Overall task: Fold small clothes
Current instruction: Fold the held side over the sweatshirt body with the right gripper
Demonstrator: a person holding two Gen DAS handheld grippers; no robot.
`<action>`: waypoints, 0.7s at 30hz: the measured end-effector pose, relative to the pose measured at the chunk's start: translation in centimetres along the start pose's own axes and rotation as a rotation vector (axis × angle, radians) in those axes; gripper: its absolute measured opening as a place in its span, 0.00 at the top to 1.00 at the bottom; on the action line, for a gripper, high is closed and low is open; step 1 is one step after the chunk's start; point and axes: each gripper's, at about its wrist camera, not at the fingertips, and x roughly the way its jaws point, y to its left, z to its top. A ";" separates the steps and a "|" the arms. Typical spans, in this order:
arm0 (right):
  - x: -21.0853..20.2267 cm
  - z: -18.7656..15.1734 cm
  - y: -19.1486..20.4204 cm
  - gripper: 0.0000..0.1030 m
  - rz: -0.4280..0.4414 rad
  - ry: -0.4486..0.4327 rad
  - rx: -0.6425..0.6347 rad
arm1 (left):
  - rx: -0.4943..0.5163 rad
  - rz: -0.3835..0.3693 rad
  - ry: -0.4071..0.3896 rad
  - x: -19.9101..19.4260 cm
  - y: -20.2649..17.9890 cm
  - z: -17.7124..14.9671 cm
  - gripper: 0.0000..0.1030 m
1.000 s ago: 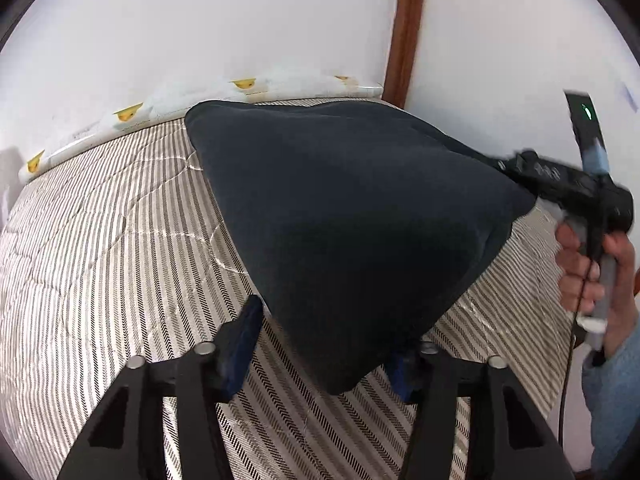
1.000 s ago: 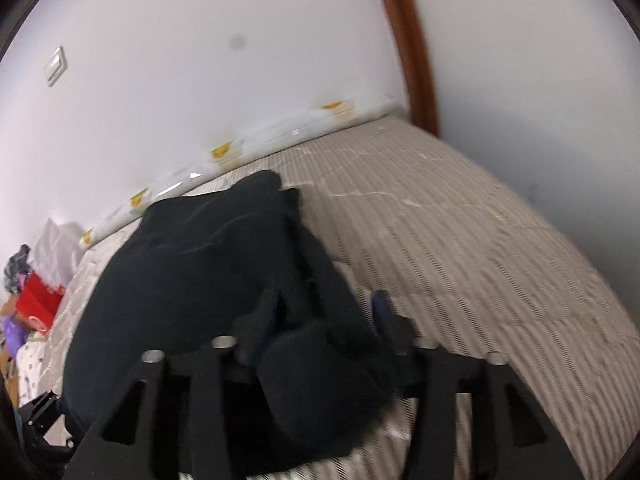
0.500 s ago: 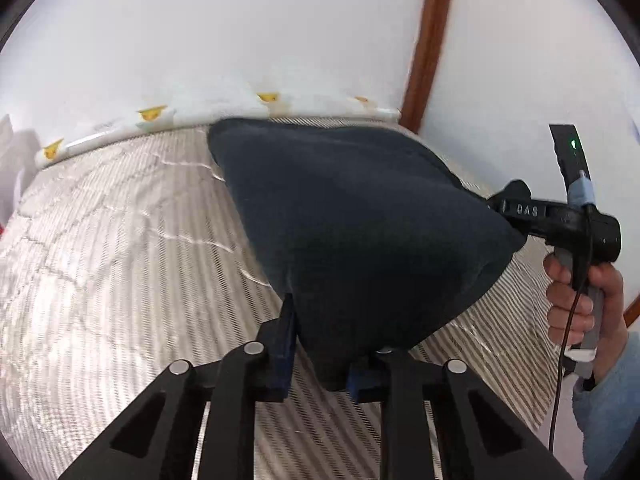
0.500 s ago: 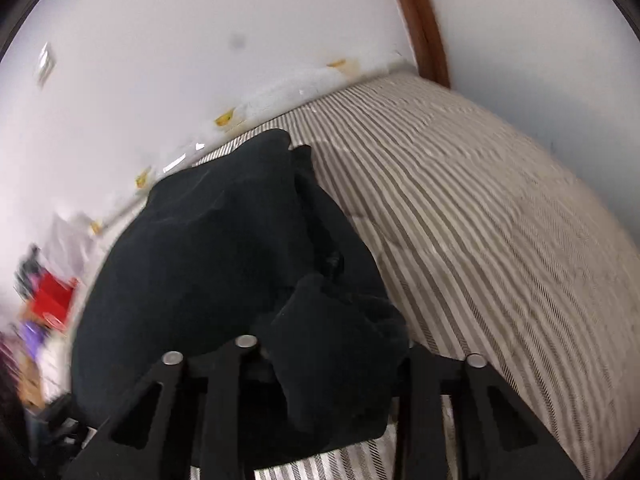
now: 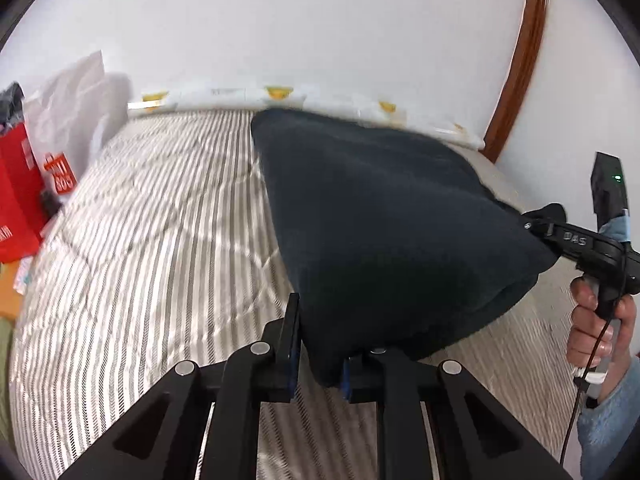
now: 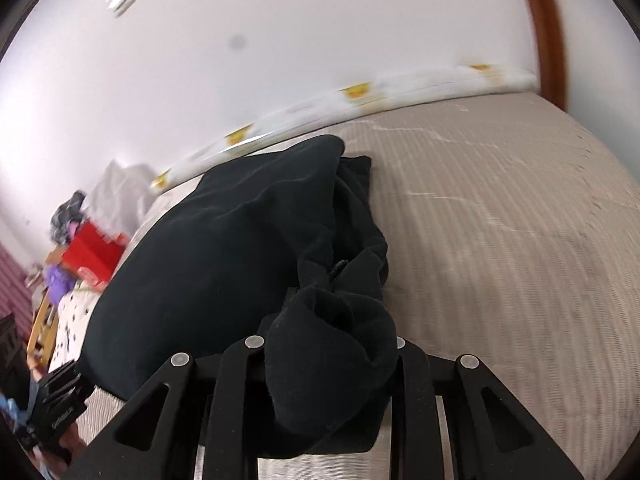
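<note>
Together, both grippers [image 5: 318, 354] clamping garment [image 5: 392, 220].

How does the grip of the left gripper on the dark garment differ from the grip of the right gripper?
The left gripper pinches a thin corner, its blue pads visible; the right gripper holds a thick bunched wad that hides its fingertips. From the left the dark garment looks smooth and taut; near the right it is crumpled. Both are shut on it, above the striped bed.

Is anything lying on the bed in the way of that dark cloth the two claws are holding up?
Nothing visible. Both the left gripper and the right gripper already clamp the dark garment, and the striped mattress shows only bare cover around it. The red bag sits off the bed's edge.
</note>
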 end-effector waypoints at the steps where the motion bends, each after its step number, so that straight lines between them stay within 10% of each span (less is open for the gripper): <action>1: -0.5 -0.4 -0.1 0.74 0.003 -0.004 -0.013 | 0.005 -0.008 0.014 0.3 0.0 -0.3 0.85; 6: -4.2 -2.1 -1.8 0.55 -0.073 -0.020 -0.054 | 0.046 -0.009 0.034 0.2 -0.5 -1.6 0.82; 15: -3.9 1.0 0.8 0.54 -0.025 -0.022 -0.138 | 0.043 -0.037 -0.053 -4.7 -0.3 -1.1 0.56; 17: -1.8 1.1 0.7 0.60 -0.032 0.029 -0.131 | 0.035 -0.036 -0.064 -4.4 -0.5 0.0 0.51; 19: 0.2 1.1 0.4 0.91 -0.075 0.080 -0.121 | 0.026 -0.032 -0.058 -3.3 -0.5 1.1 0.51; 21: -0.6 1.2 0.6 0.93 -0.050 0.056 -0.148 | 0.025 0.007 -0.003 -1.1 -0.5 2.1 0.51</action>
